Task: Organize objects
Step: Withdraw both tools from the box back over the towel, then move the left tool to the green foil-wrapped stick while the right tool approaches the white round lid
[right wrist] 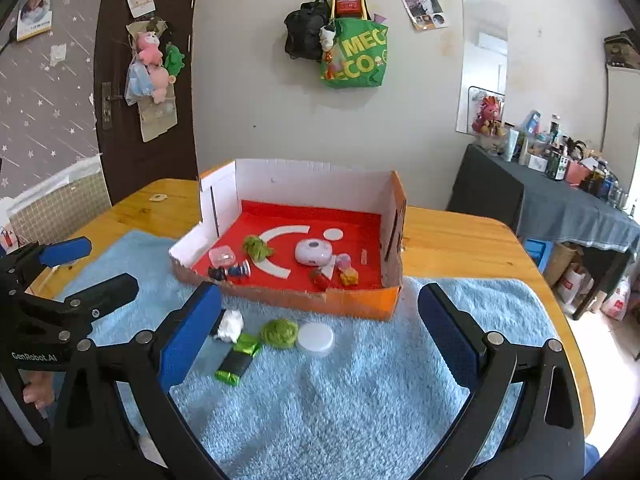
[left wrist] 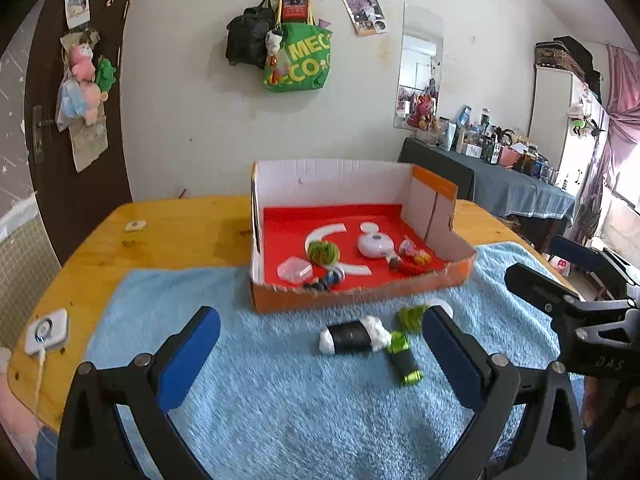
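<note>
An orange cardboard box (left wrist: 360, 294) (right wrist: 352, 304) with a red floor stands on a blue towel (left wrist: 280, 392) (right wrist: 340, 400). It holds a white round device (left wrist: 374, 244) (right wrist: 313, 253), a green yarn ball (left wrist: 323, 253) (right wrist: 258, 247), a clear case (left wrist: 295, 270) and small toys. In front lie a black roll with white ends (left wrist: 354, 335), a black-and-green wrapped piece (left wrist: 404, 358) (right wrist: 238, 358), a green yarn ball (left wrist: 410, 317) (right wrist: 280, 333) and a white lid (right wrist: 316, 339). My left gripper (left wrist: 320, 344) and right gripper (right wrist: 320, 328) are open and empty, held above the towel.
The towel covers a wooden table (left wrist: 172, 224) (right wrist: 452, 236). A white square gadget with a cord (left wrist: 46, 332) lies at the table's left edge. A cluttered side table (right wrist: 560, 196) stands at the right. Bags hang on the back wall.
</note>
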The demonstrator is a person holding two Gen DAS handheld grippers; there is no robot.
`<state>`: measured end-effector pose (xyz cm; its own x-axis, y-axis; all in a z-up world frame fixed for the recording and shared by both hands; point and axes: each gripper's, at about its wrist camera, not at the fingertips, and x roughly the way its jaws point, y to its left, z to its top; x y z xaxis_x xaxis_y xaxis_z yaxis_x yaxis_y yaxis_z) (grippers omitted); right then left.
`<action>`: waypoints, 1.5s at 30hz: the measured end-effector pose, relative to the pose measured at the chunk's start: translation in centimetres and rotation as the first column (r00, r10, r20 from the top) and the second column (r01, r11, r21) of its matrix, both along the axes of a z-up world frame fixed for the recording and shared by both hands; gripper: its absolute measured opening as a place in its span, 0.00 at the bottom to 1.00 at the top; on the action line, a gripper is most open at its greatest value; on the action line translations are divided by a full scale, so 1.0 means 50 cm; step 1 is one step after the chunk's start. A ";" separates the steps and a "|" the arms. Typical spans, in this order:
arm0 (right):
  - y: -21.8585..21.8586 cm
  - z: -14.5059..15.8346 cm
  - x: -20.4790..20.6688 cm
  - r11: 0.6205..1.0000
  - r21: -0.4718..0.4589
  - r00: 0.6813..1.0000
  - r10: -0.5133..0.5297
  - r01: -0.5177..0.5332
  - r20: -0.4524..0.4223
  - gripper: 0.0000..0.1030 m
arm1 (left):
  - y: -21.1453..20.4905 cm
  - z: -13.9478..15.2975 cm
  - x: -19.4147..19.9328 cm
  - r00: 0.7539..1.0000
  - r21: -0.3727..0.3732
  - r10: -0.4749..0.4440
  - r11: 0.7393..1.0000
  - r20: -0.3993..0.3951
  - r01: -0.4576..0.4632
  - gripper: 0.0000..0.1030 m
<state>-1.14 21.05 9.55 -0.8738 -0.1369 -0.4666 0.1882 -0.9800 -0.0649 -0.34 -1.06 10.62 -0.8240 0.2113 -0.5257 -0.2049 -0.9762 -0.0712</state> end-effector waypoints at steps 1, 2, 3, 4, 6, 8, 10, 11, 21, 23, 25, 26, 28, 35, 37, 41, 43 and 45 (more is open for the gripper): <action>-0.002 -0.007 0.005 1.000 0.003 1.000 -0.004 0.004 -0.009 0.98 | 0.000 -0.007 0.001 1.000 0.002 0.002 1.000 0.006 -0.002 1.00; -0.003 -0.014 0.008 1.000 0.004 1.000 -0.009 0.009 -0.012 0.98 | -0.001 -0.014 0.004 1.000 0.007 0.003 1.000 0.010 -0.003 1.00; -0.004 -0.020 0.010 1.000 0.005 1.000 -0.011 0.011 -0.008 0.98 | -0.002 -0.023 0.006 1.000 0.012 0.006 1.000 0.013 -0.006 1.00; -0.004 -0.029 0.012 1.000 0.007 1.000 -0.013 0.013 -0.002 0.98 | -0.003 -0.030 0.007 1.000 0.013 0.010 1.000 0.017 -0.011 1.00; -0.004 -0.045 0.014 1.000 0.001 1.000 -0.015 0.015 0.008 0.98 | -0.005 -0.047 0.011 0.999 0.015 0.022 1.000 0.023 -0.022 1.00; -0.002 -0.065 0.014 1.000 -0.007 0.999 -0.018 0.018 0.032 0.98 | -0.006 -0.062 0.015 0.999 0.014 0.029 0.999 0.032 -0.030 1.00; 0.000 -0.088 0.011 0.999 -0.011 0.998 -0.029 0.030 0.055 0.98 | -0.004 -0.078 0.016 0.998 0.012 0.028 1.000 0.048 -0.029 1.00; 0.001 -0.096 0.011 0.999 -0.011 0.997 -0.035 0.036 0.063 0.98 | -0.003 -0.088 0.016 0.998 0.008 0.031 0.999 0.057 -0.032 1.00; 0.007 -0.145 -0.006 0.999 -0.010 0.989 -0.051 0.053 0.139 0.98 | 0.014 -0.127 0.008 0.994 0.000 0.008 1.000 0.107 -0.008 1.00; 0.010 -0.149 -0.011 0.998 -0.014 0.988 -0.051 0.054 0.149 0.98 | 0.018 -0.130 0.003 0.994 -0.002 0.002 1.000 0.113 -0.001 1.00; 0.014 -0.151 -0.017 0.999 -0.009 0.986 -0.052 0.054 0.156 0.98 | 0.022 -0.132 -0.002 0.993 0.003 -0.008 1.000 0.119 0.007 1.00; 0.015 -0.151 -0.023 0.999 -0.001 0.986 -0.049 0.049 0.160 0.98 | 0.026 -0.133 -0.005 0.992 0.008 -0.019 1.000 0.123 0.018 1.00; 0.017 -0.151 -0.041 1.000 0.024 0.985 -0.016 0.012 0.173 0.98 | 0.034 -0.135 -0.012 0.990 0.014 -0.039 0.999 0.138 0.038 1.00; 0.032 -0.165 -0.130 0.982 0.115 0.945 0.108 -0.150 0.310 0.98 | 0.082 -0.146 -0.044 0.976 0.014 -0.098 0.995 0.194 0.097 0.95; 0.032 -0.175 -0.151 0.974 0.138 0.931 0.123 -0.180 0.344 0.97 | 0.096 -0.150 -0.055 0.971 0.008 -0.104 0.994 0.214 0.105 0.92; 0.029 -0.186 -0.177 0.962 0.136 0.909 0.171 -0.238 0.380 0.95 | 0.113 -0.161 -0.071 0.961 0.005 -0.112 0.993 0.253 0.114 0.84; 0.026 -0.187 -0.186 0.956 0.128 0.900 0.196 -0.264 0.390 0.87 | 0.119 -0.167 -0.081 0.956 0.002 -0.109 0.994 0.272 0.113 0.80; 0.023 -0.188 -0.196 0.951 0.111 0.886 0.220 -0.287 0.409 0.77 | 0.125 -0.165 -0.086 0.958 -0.011 -0.105 0.994 0.267 0.112 0.78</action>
